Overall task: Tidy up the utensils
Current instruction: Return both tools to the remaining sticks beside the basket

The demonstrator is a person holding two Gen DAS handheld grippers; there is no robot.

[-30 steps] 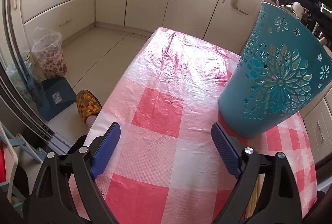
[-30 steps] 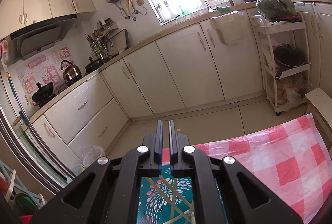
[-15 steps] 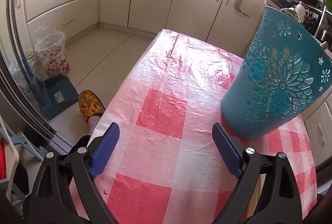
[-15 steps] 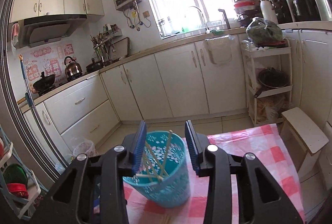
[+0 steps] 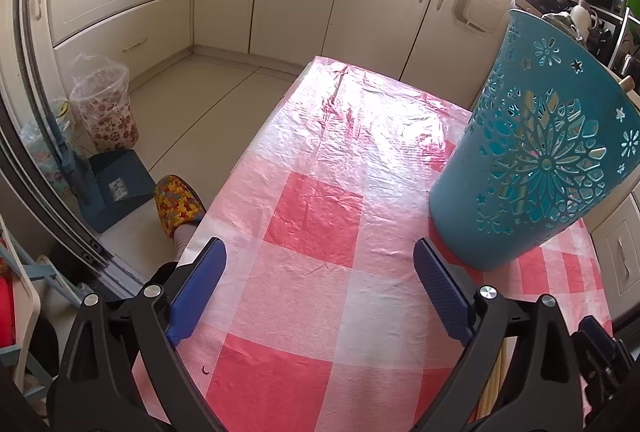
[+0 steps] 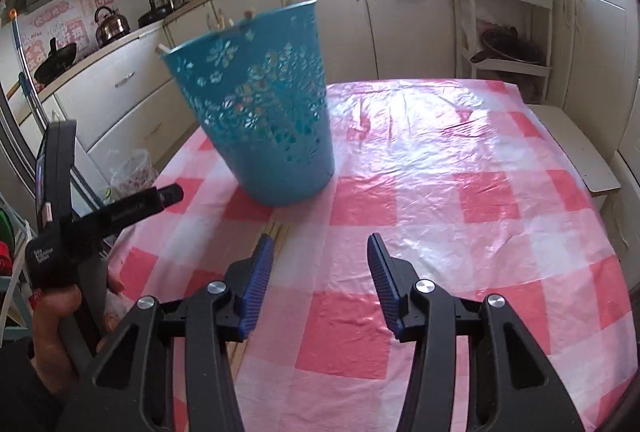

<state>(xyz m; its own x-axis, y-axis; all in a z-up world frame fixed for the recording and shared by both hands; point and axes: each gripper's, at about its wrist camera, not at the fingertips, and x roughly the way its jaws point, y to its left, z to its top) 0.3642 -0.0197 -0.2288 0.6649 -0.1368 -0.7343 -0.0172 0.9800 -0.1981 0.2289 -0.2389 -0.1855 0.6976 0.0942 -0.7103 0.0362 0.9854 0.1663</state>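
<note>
While hovering empty, right tool [image 6: 316, 272] having just been opening beside chopsticks [image 6: 276, 232] on counter [image 6: 440, 192], left tool [image 5: 320, 292] gaping idle; next needing a pinch, then teal basket [image 6: 260, 120].

chopsticks [image 6: 276, 232]: lower ends hidden | basket [image 5: 532, 168]: contents mostly hidden

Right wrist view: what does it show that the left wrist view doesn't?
Only the right wrist view: the kettle, the white rack, and the hand gripping the left tool. Only the left wrist view: a patterned slipper and floral bin on the floor. Both: the blue basket holding chopsticks, loose chopsticks on the checked tablecloth.
</note>
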